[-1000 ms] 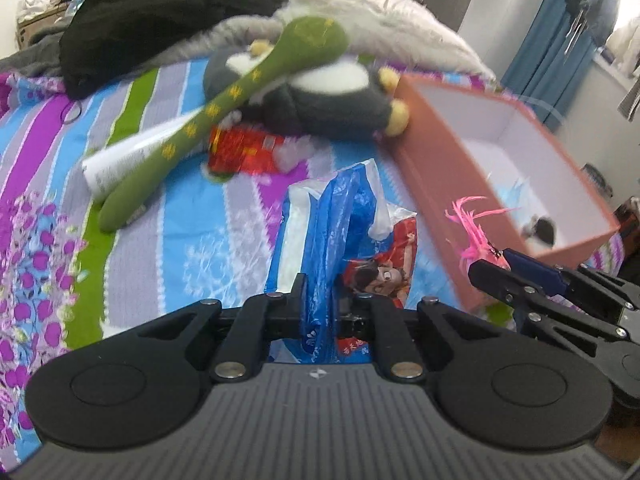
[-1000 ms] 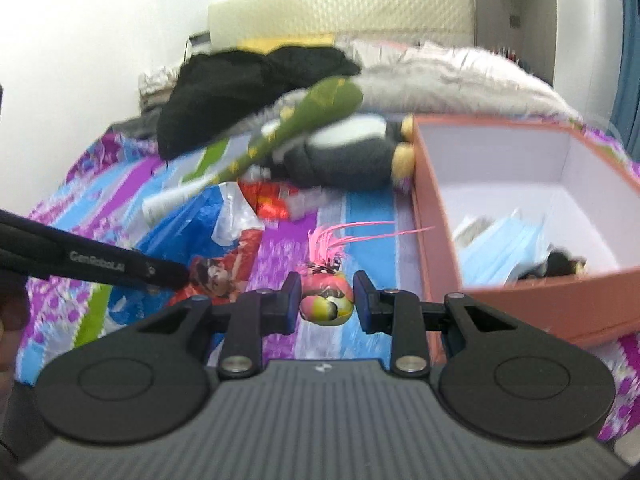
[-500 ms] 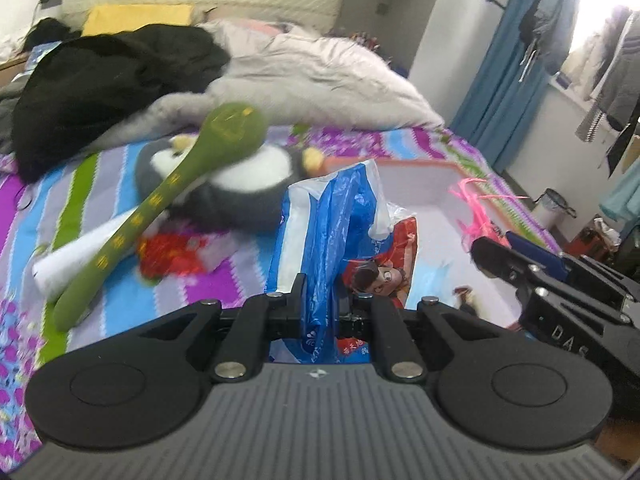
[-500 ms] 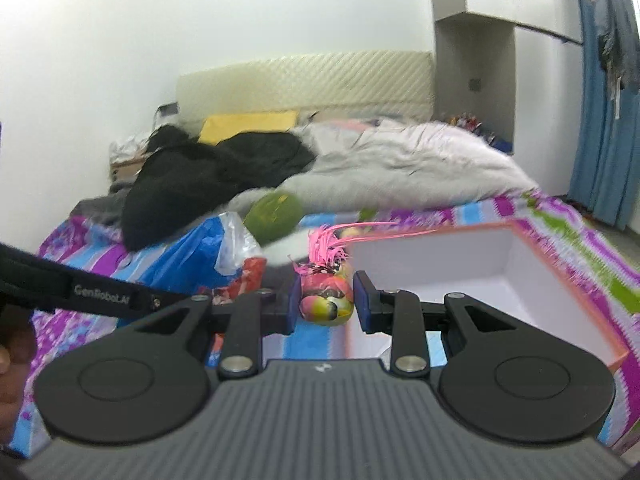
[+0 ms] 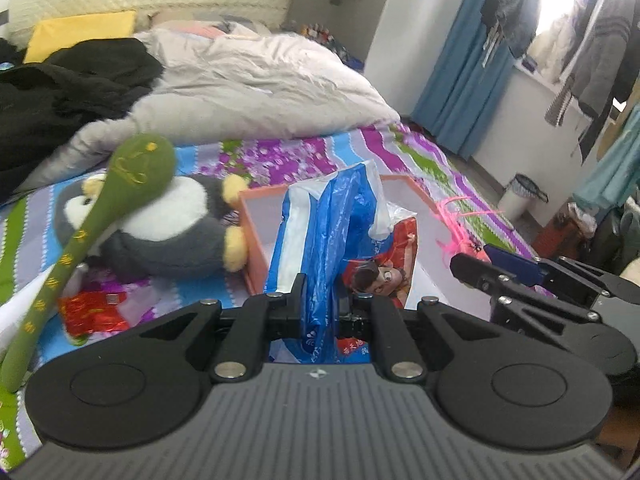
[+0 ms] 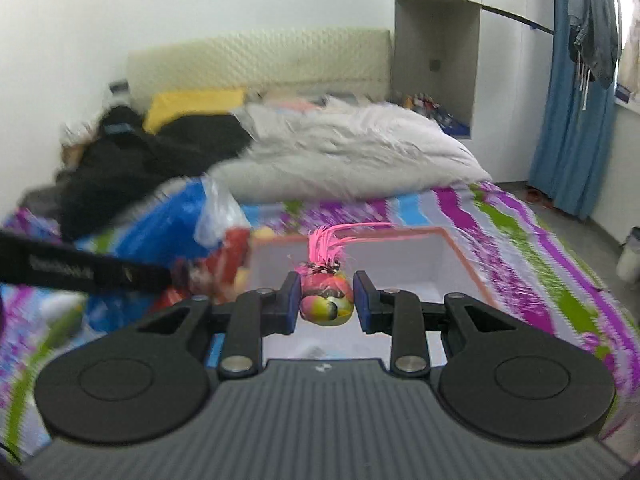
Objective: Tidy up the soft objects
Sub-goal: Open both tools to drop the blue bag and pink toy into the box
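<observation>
The left tool (image 5: 323,312) was pinching a blue plastic bag (image 5: 332,240), which hung crumpled and upright over the near edge of the orange box (image 5: 250,240). At about two o'clock in that view the right tool (image 5: 486,264) reached in. In its own view the right tool (image 6: 325,300) stood pressed against a small round toy with pink tassels (image 6: 326,300), held over the box's white inside (image 6: 400,268).

The risks, as I judged them: the slippery, bulky bag could spill over the box wall instead of settling inside, or snag the tassels, since both tools crowded one opening. The toy could roll out of a light squeeze. Farther off, at ten o'clock, the penguin plush (image 5: 160,232) and green stuffed spoon (image 5: 80,240) lay against the box on the bed (image 5: 280,160); a nudge could shift it.
</observation>
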